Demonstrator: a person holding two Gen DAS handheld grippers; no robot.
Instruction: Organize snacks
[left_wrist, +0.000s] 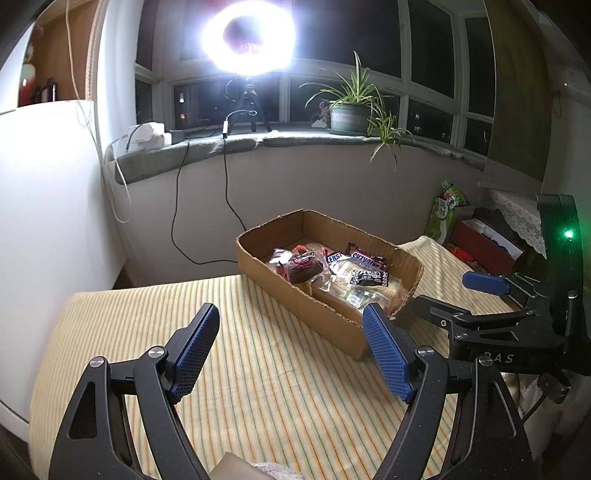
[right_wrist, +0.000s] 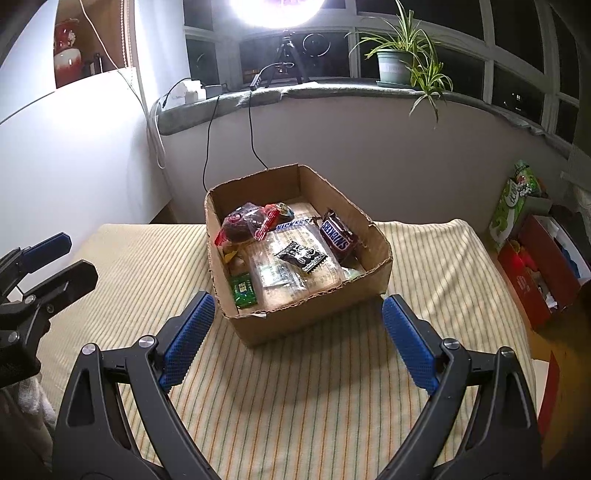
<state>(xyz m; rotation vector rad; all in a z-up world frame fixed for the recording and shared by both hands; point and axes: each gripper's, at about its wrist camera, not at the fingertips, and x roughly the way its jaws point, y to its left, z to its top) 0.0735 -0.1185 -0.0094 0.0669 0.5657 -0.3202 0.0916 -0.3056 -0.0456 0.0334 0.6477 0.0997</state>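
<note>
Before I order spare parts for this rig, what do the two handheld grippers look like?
Both match. The left gripper and right gripper have matte black, speckled, angular arms with triangular cutouts and silver round pivot screws. The fingers carry blue pads with a fine knurled texture. Seen from the left wrist, the right gripper's body bears pale lettering, partly readable as "BAS", and a green indicator light.

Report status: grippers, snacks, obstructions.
Left gripper open, empty. Right gripper open, empty, short of the cardboard box. Snacks all in box. Nothing on the striped cloth between grippers and box.

Both wrist views near, sharing cardboard box (left_wrist: 334, 325)
</note>
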